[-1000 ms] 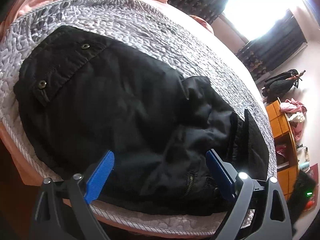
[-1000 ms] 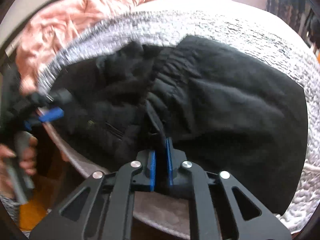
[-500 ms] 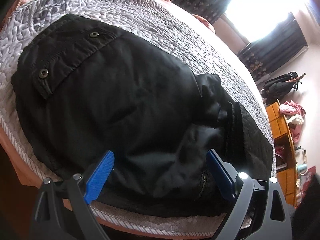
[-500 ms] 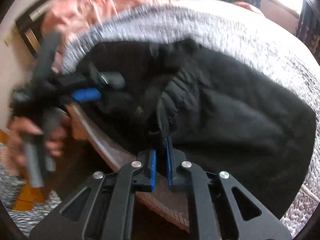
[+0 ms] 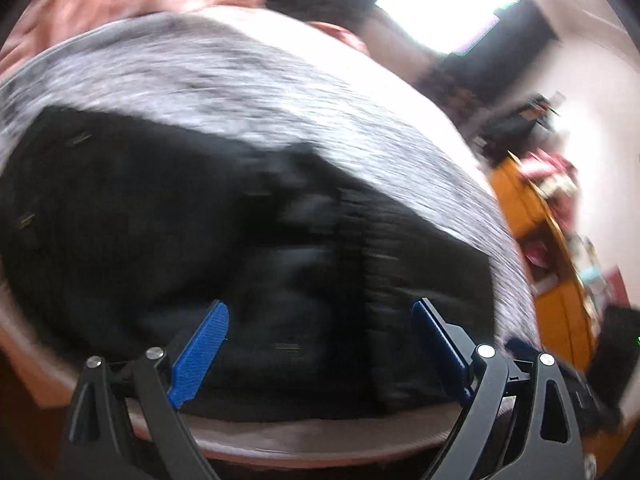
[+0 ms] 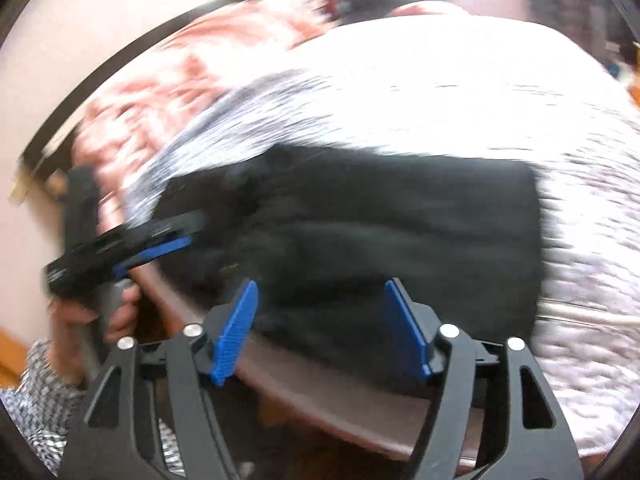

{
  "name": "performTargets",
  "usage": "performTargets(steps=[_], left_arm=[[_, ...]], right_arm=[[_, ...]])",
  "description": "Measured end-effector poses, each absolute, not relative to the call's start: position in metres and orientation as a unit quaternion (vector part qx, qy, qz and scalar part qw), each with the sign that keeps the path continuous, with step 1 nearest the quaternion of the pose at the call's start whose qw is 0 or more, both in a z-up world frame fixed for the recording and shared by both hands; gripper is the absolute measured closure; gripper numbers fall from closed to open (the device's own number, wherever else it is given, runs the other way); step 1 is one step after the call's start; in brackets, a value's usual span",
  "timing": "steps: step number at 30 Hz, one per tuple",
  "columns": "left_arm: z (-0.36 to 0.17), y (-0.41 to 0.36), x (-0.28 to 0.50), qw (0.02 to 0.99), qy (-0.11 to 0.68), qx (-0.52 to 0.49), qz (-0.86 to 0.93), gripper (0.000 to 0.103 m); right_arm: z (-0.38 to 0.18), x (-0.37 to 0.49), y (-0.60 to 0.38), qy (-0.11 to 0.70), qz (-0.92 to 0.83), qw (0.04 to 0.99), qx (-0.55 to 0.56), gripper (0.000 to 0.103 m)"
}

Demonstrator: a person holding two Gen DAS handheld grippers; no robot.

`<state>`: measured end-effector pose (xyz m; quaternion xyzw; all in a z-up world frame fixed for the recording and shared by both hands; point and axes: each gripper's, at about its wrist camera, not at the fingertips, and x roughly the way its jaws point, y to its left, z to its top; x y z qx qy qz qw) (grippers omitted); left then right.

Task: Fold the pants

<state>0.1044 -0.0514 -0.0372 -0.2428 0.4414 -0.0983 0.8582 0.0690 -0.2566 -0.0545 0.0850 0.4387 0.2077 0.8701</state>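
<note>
Two plastic grippers, left gripper (image 5: 320, 344) spread wide, right gripper (image 6: 322, 330) opening, empty, above black folded pants (image 6: 360, 240) on quilted bedspread (image 6: 460, 100)

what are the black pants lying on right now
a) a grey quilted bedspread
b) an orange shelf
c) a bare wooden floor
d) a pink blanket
a: in both wrist views the black pants lie as a folded dark block on the grey quilted bedspread, near its front edge; the pink blanket is bunched further back, apart from them.
</note>
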Motion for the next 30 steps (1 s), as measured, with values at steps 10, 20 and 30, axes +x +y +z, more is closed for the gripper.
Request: performTargets(steps=[10, 20, 30], left_arm=[[-0.089, -0.119, 0.137, 0.837, 0.529, -0.13, -0.063, 0.008], [-0.098, -0.125, 0.142, 0.839, 0.529, -0.115, -0.049, 0.004], [-0.103, -0.134, 0.147, 0.841, 0.528, -0.104, -0.063, 0.005]], right_arm=[[-0.159, 0.093, -0.38, 0.537, 0.17, 0.785, 0.259, 0.023], [-0.148, 0.095, -0.391, 0.493, 0.253, 0.766, 0.327, 0.083], [-0.156, 0.084, -0.38, 0.541, 0.17, 0.773, 0.283, 0.069]])
